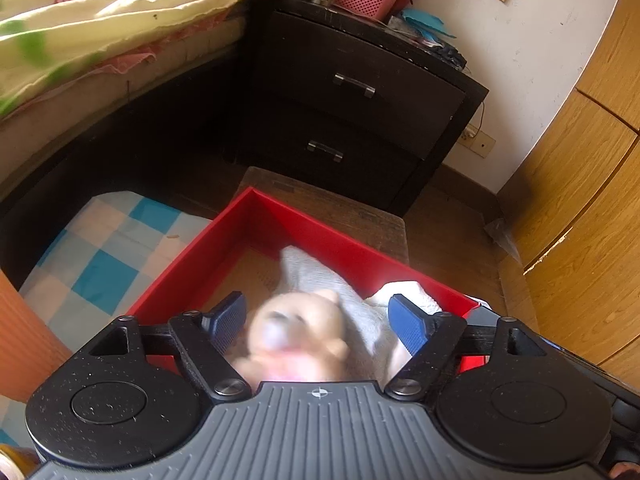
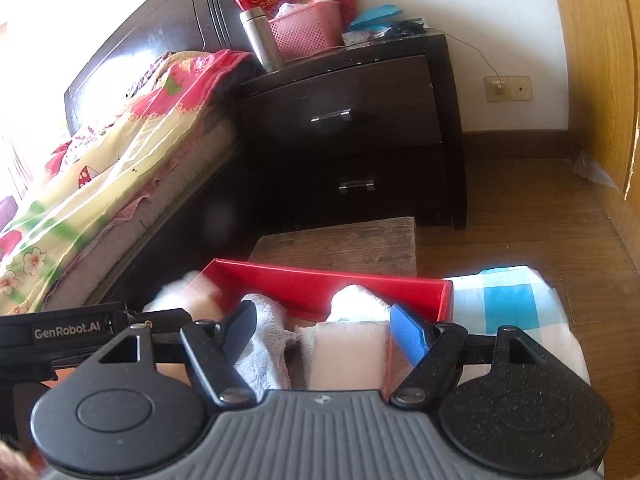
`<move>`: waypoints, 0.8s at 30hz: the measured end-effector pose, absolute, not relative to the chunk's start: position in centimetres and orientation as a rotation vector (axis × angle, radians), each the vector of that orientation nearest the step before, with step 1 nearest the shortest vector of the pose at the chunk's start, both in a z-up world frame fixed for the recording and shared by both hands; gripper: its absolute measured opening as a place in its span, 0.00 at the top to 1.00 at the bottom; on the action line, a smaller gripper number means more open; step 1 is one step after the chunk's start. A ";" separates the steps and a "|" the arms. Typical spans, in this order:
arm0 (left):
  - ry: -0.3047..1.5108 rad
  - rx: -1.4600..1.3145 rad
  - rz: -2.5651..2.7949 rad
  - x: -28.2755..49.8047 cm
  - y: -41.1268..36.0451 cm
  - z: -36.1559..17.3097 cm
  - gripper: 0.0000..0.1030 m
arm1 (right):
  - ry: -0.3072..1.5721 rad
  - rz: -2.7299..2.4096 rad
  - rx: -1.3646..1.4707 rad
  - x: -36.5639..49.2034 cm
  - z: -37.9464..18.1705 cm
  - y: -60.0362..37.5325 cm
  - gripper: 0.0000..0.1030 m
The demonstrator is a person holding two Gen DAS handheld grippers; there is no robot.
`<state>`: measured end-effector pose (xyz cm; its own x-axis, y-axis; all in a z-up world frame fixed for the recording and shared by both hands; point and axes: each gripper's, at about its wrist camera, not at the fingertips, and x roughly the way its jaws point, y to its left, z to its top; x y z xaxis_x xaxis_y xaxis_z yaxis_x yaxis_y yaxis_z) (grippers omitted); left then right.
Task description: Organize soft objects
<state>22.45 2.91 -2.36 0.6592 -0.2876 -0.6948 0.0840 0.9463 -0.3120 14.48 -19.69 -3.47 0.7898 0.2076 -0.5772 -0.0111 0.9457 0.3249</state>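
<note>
A blurred plush bear (image 1: pixel 298 330) sits between the wide-spread jaws of the left gripper (image 1: pixel 320 320), neither pad visibly touching it, over a white towel (image 1: pixel 320 276) in the red box (image 1: pixel 192 256). The right gripper (image 2: pixel 326 330) also gapes wide and holds nothing, above a pale sponge (image 2: pixel 346 354) whose lower end is cut off. Beyond stands a dark nightstand (image 2: pixel 344 120).

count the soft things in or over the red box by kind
plush toy: 1
towels: 2, one grey-white, one white
pink sponge block: 1
total: 4
</note>
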 end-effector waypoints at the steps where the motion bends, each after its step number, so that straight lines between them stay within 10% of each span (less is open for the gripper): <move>1: 0.826 -0.260 -0.213 22.3 2.9 -2.3 0.24 | 0.651 0.120 0.316 14.4 -3.3 -19.8 0.49; 24: 0.981 -0.110 -0.310 12.4 2.2 -4.3 0.23 | 0.654 0.115 0.300 5.4 1.4 -21.1 0.44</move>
